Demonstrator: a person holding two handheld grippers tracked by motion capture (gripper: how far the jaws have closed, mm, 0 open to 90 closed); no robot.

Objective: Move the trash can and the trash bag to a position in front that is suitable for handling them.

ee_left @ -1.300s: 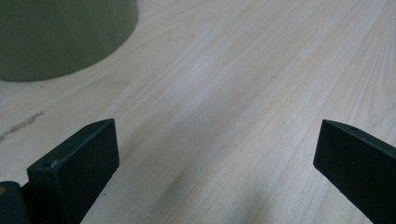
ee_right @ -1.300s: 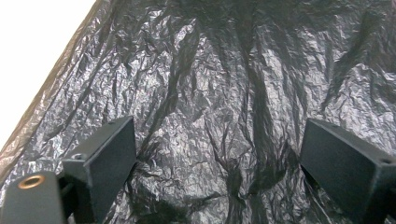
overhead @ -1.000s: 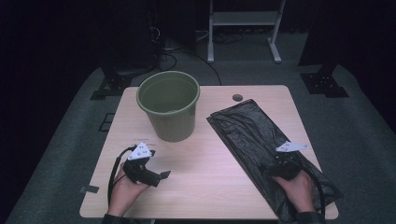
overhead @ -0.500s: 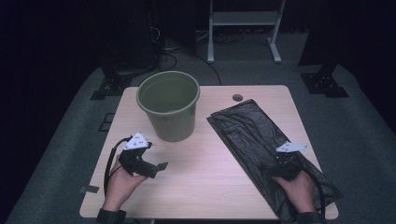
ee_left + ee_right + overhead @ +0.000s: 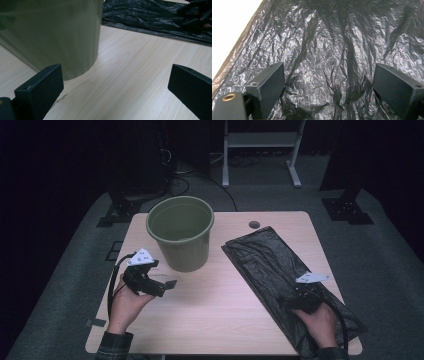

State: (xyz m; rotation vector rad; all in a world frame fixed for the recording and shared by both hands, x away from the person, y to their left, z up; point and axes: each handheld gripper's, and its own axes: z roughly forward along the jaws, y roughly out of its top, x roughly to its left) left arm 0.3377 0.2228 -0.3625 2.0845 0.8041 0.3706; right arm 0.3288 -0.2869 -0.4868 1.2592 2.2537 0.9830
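- Right claw hovered wide over the bag: thin, limp, slippery film, probably best pinched at an edge.
- Left claw gaped wide beside the stiff bucket.

On the tabletop a bucket stands at the far left, and a bin bag lies flat along the right side. The left gripper sits just before the bucket; the right gripper rests on the bag's near part.
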